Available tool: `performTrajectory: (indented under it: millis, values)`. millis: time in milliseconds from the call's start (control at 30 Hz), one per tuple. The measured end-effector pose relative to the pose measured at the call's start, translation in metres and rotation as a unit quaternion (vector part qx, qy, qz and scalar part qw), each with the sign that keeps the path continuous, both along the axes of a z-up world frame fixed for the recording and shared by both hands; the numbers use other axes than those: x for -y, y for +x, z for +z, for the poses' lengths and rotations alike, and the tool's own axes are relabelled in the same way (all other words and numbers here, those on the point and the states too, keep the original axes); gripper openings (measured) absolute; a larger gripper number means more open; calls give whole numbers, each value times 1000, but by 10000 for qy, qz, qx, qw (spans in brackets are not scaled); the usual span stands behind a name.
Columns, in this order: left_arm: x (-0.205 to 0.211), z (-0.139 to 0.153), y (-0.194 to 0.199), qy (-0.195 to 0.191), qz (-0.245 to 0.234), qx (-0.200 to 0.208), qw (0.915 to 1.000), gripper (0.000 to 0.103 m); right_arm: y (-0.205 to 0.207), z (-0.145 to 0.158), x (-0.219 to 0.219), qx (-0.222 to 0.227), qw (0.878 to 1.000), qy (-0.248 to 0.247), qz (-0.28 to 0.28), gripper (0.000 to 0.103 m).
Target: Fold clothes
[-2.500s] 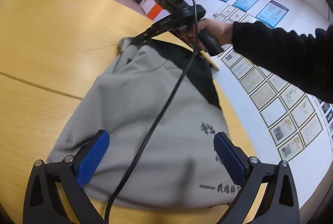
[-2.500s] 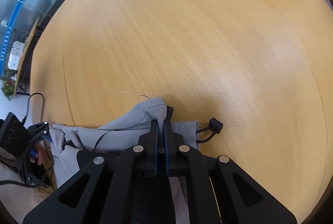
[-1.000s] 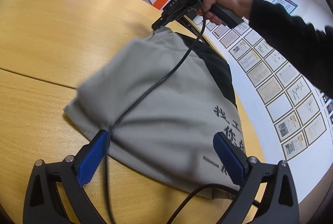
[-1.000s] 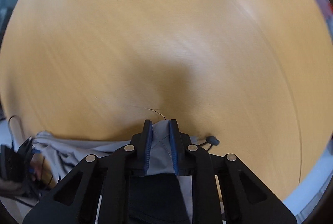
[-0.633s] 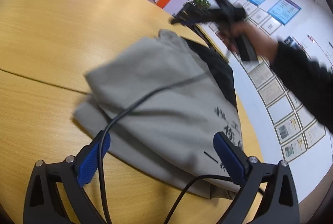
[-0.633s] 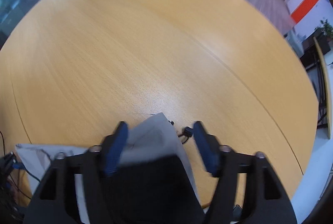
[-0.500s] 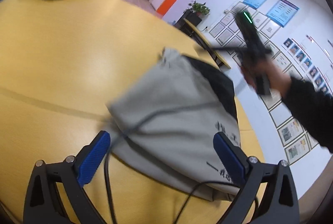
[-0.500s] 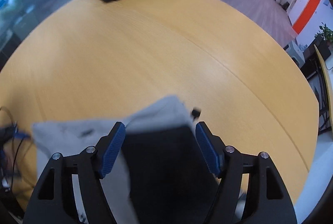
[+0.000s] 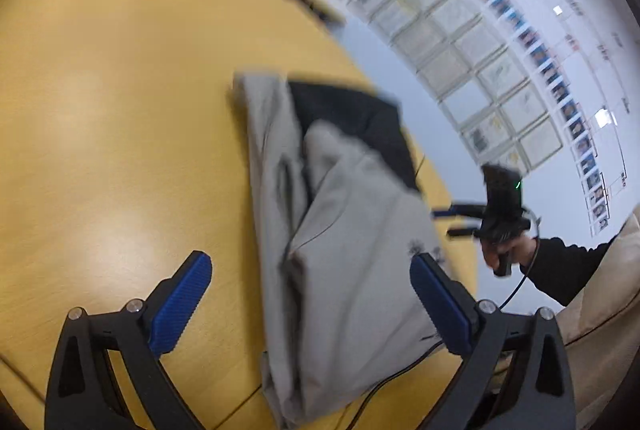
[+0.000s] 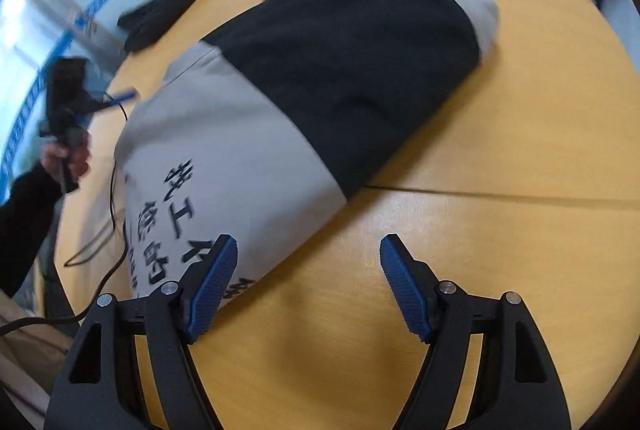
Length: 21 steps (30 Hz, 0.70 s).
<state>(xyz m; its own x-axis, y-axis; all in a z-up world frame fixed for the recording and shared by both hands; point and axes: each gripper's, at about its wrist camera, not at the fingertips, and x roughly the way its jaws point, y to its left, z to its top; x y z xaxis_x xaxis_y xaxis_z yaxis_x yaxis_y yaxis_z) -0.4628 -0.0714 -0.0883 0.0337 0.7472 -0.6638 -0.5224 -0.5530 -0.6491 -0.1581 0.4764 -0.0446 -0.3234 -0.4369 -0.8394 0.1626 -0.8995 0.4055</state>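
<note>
A grey and black garment (image 9: 352,230) with dark printed characters lies folded on the yellow wooden table (image 9: 120,110). In the left wrist view my left gripper (image 9: 310,304) stands open just above the garment's near end, and nothing is held between its blue pads. My right gripper (image 9: 444,221) hangs open off the table's right edge, clear of the cloth. In the right wrist view the right gripper (image 10: 308,284) is open over bare table beside the printed end of the garment (image 10: 280,102). The left gripper (image 10: 116,98) shows at the far left, in a hand.
A dark pile of clothing (image 10: 168,2) lies at the table's far side. Black cables (image 10: 112,214) trail over the near left edge. A seam (image 10: 500,192) crosses the tabletop. A wall of framed papers (image 9: 480,42) and a beige seat (image 9: 600,294) flank the table.
My right gripper opened and let go of the garment's corner, then swung away to the near side of the table. The left gripper shifted sideways and turned. The garment now lies folded over.
</note>
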Motion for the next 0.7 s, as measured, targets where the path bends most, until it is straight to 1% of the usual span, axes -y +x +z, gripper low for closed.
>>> performTrajectory:
  millis: [67,133,167,200,233,267,333,433,467,567,633,700]
  values:
    - [-14,-9,1,39,-272,-12,9996,102,-7,-10,-11,-62,9985,-439,-334,75]
    - [-20,-8,4,110,-304,76,9994,103,-18,-24,-17,-84,9948,-808,-609,75]
    - [-21,-8,5,135,-293,197,9993,103,-26,-31,-18,-83,9927,-967,-720,75]
    - [-24,-8,8,173,-302,298,9989,103,-35,-33,-22,-102,9903,-1130,-805,75]
    - [-27,-8,12,216,-321,385,9985,103,-41,-31,-25,-127,9888,-1227,-846,71]
    - [-30,-8,16,259,-339,471,9980,103,-45,-29,-23,-190,9885,-1230,-860,69]
    - [-33,-7,34,312,-382,513,9975,103,-47,-27,-12,-301,9914,-1013,-776,55]
    - [-25,-5,60,285,-146,661,9973,103,-39,-27,7,-284,9929,-896,-724,45]
    - [-19,-5,72,263,-18,710,9971,103,-35,-27,14,-262,9934,-863,-704,45]
    - [2,-6,115,205,348,842,9956,103,-25,-23,45,-194,9969,-698,-321,44]
    - [21,-4,144,154,586,897,9941,103,-25,-20,68,-223,9976,-658,79,45]
    - [38,-3,171,176,946,1024,9901,103,-25,-18,91,-251,9966,-616,480,47]
